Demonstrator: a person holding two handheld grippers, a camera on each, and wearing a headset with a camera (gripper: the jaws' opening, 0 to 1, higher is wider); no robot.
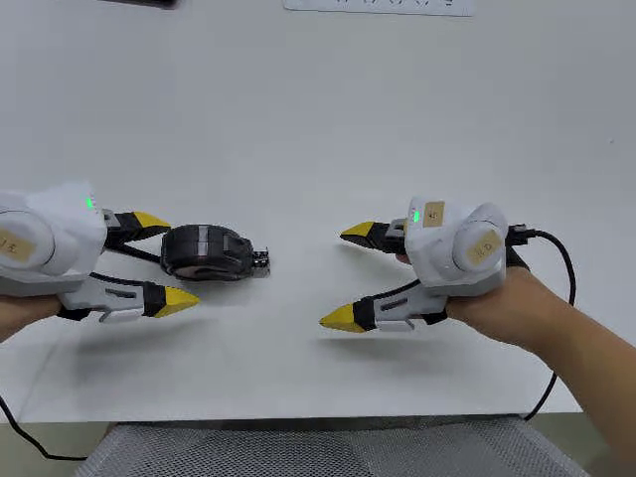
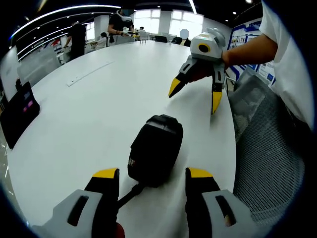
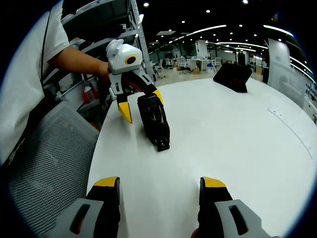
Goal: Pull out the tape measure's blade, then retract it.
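A black tape measure [image 1: 207, 252] lies on the white table [image 1: 318, 119], its blade hook [image 1: 260, 261] pointing right with the blade retracted. My left gripper [image 1: 159, 260] is open, its yellow-tipped fingers standing on either side of the case's left end without closing on it. In the left gripper view the tape measure [image 2: 155, 148] sits just ahead of my left gripper [image 2: 151, 174]. My right gripper [image 1: 350, 274] is open too, a short way right of the hook, with nothing between its fingers. From the right gripper view the tape measure [image 3: 155, 120] lies ahead of my right gripper [image 3: 161, 183].
A black cable [image 1: 558, 298] runs from the right gripper off the table's front edge. A mesh chair seat [image 1: 328, 452] sits below that edge. A long white ruler-like strip [image 1: 378, 6] lies at the far side. A dark device [image 3: 233, 77] stands further off on the table.
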